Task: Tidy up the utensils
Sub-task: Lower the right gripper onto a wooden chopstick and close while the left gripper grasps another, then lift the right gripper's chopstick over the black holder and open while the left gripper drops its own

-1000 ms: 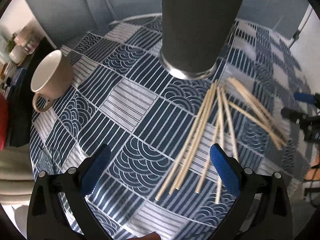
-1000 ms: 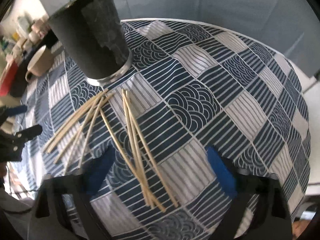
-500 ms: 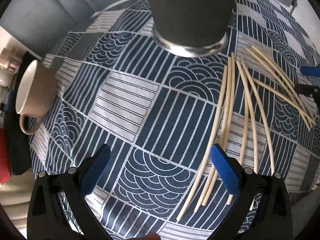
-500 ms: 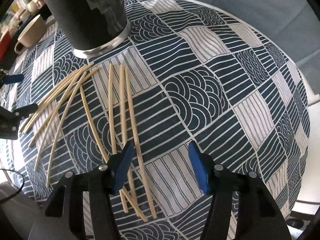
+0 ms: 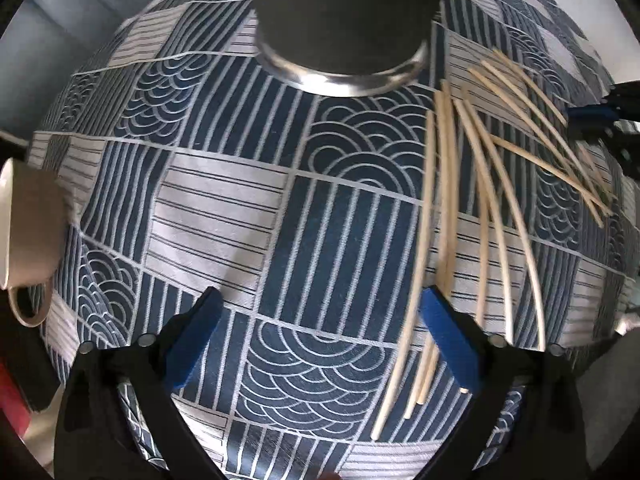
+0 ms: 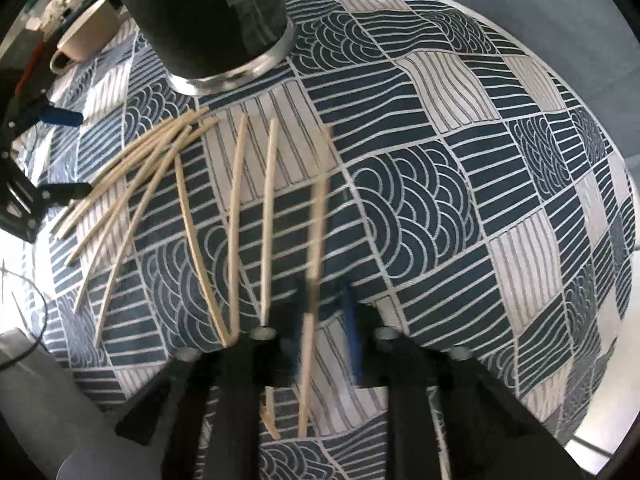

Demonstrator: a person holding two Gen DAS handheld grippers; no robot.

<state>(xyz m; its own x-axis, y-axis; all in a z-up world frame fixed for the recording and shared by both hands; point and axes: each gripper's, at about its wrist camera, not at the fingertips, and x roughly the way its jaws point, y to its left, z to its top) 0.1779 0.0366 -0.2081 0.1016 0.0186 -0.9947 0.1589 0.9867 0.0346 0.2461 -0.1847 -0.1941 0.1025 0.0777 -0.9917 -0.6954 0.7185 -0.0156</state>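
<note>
Sticks (image 6: 234,220): about ten. Roughly five lie fanned in an overlapping bunch, so the exact count there is unclear. Four more lie singly.
Tumbler (image 6: 208,12): one, dark with a metal base ring.
Mug (image 6: 86,34): one, pale.
Cloth (image 6: 440,160): one, a blue-and-white patchwork pattern, covering the worktop.

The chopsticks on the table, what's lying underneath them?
The chopsticks lie loose on a blue and white patterned tablecloth, beside the dark cup. The cloth covers the table, so its surface cannot be seen.
</note>
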